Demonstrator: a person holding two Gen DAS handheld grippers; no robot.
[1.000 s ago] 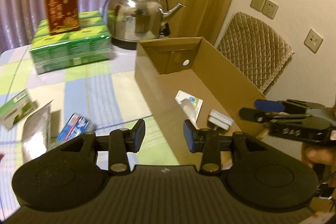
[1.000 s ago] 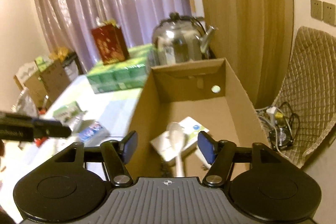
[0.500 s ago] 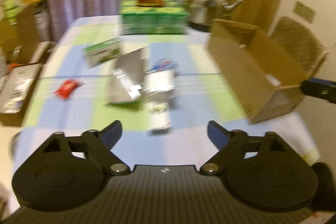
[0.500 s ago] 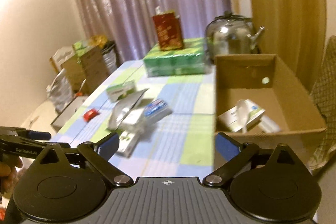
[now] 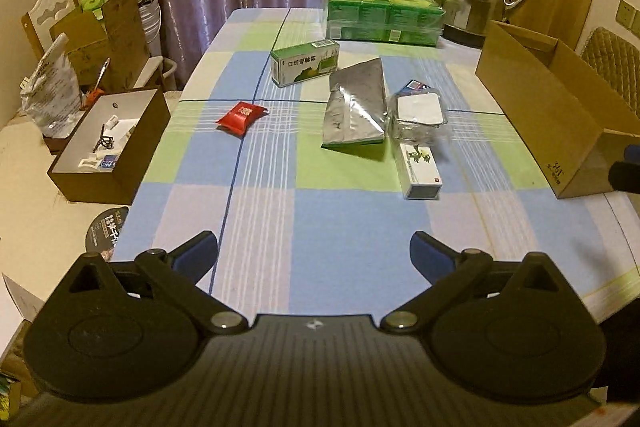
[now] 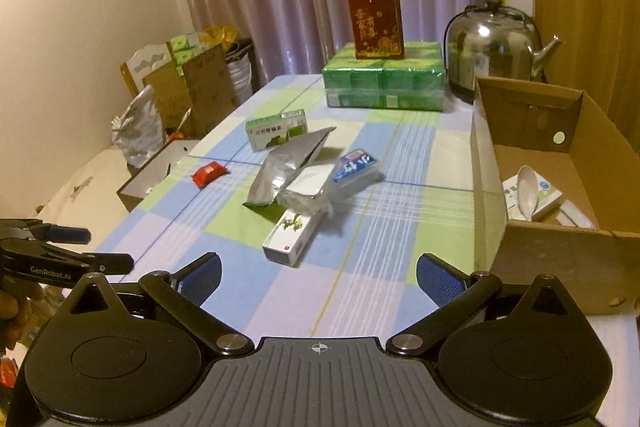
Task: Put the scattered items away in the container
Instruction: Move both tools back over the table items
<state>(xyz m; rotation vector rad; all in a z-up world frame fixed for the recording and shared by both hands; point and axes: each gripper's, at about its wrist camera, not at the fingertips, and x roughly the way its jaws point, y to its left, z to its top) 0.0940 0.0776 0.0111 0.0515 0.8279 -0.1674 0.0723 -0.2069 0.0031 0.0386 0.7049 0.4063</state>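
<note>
Both claws, left and right, gape empty, jaws just opened. Cardboard box holds a few items; six remain on bench.

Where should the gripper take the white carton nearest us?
Across the two long sides of the white carton, mid-length, coming from above. It lies flat with its near end free; the clear pack overlaps its far end, so stay toward the near half.
</note>
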